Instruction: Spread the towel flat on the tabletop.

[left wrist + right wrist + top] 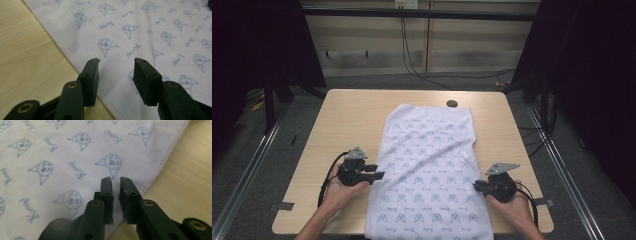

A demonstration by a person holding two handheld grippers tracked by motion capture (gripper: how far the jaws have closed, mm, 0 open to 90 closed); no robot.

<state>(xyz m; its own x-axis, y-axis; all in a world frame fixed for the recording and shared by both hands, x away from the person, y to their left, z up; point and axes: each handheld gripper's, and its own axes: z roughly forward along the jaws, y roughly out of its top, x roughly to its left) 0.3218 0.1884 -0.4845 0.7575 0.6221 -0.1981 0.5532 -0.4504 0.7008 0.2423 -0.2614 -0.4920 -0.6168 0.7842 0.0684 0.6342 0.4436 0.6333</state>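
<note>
One white cloth (pixel 429 170) printed with small blue cartoon faces lies flat on the light wooden worktop (pixel 347 120), and two grippers work at it, one in each of the person's hands. The cloth's long axis runs from the person's edge of the worktop away toward the far edge, where a single dark round object (pixel 452 103) sits just past its far end.

The left gripper (pixel 374 175) is at the cloth's left hem; in the left gripper view its jaws stand well apart, with the stitched hem (pixel 62 47) running just beside the left-hand jaw and printed cloth (pixel 150 32) ahead of and between them, nothing pinched.

The right gripper (pixel 479 186) is at the opposite long hem. In the right gripper view its jaws are nearly together with a thin gap, above the cloth (pixel 62 157) just inside its hem (pixel 160 165); whether they pinch fabric cannot be told.
</note>
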